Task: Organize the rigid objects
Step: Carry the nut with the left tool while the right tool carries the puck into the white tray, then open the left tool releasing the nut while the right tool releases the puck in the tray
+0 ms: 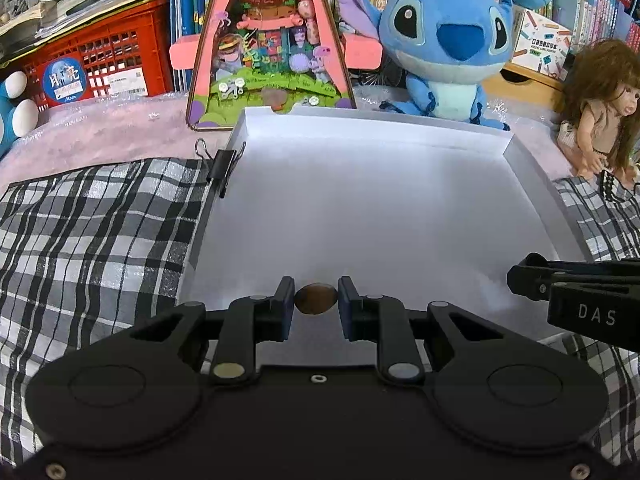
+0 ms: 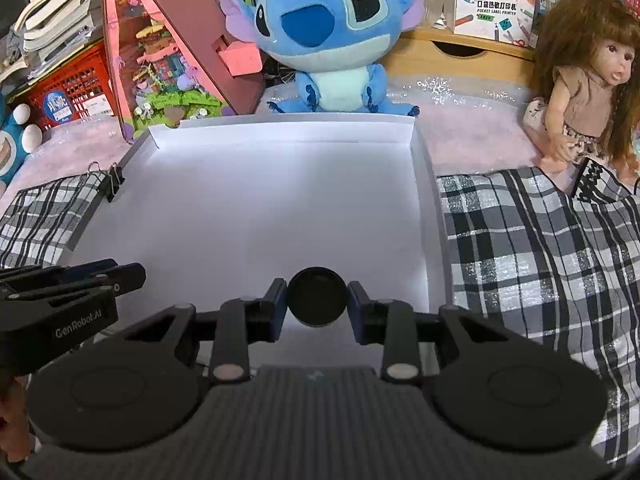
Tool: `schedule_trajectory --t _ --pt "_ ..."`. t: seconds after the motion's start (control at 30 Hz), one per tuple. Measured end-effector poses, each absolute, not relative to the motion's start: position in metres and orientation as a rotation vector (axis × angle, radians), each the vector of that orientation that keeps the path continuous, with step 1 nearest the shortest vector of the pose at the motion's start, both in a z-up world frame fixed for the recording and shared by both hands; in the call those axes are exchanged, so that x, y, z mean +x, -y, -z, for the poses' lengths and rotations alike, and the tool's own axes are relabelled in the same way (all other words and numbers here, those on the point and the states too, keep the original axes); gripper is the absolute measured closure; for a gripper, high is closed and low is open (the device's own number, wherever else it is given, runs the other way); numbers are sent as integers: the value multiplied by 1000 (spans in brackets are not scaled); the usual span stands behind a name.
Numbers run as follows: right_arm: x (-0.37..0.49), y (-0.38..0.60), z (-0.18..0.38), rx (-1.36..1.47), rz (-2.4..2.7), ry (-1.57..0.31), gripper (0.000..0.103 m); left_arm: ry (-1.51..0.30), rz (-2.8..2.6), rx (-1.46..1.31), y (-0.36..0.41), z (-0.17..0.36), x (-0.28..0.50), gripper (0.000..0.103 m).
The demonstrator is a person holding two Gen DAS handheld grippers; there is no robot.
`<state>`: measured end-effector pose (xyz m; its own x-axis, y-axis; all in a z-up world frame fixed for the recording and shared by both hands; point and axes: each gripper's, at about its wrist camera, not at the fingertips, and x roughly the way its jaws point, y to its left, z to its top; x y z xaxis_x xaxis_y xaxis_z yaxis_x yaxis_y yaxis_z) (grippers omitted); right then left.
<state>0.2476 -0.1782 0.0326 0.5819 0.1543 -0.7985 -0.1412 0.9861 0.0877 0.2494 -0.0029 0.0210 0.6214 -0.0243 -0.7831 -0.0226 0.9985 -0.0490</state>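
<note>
My left gripper [image 1: 316, 299] is shut on a small brown oval object [image 1: 315, 298] and holds it over the near edge of a shallow white box [image 1: 372, 128]. My right gripper [image 2: 317, 297] is shut on a round black object [image 2: 317, 297] over the near part of the same white box [image 2: 296, 132]. The right gripper also shows at the right edge of the left wrist view [image 1: 524, 276]. The left gripper shows at the left of the right wrist view [image 2: 132, 276]. The inside of the box is bare white.
A black binder clip [image 1: 222, 166] grips the box's left wall. Checked cloth [image 1: 92, 232] lies on both sides of the box. Behind it stand a blue plush toy [image 1: 444, 52], a pink triangular diorama [image 1: 272, 44] and a long-haired doll [image 2: 580, 80].
</note>
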Motion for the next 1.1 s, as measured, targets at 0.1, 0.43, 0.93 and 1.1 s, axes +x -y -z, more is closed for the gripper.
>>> schedule_trajectory --t 0.1,0.43,0.93,1.1 --pt "249 178 -28 4 -169 -944 64 -896 -4 -55 2 -19 250 81" --pt "252 177 -19 -17 -161 -962 59 -886 -12 -35 3 -18 251 81" --pt "252 180 -20 -2 -168 -950 49 -875 -12 -40 2 -18 249 80" --pt "247 180 -23 1 -180 -920 38 -870 -13 -68 -3 -22 244 69"
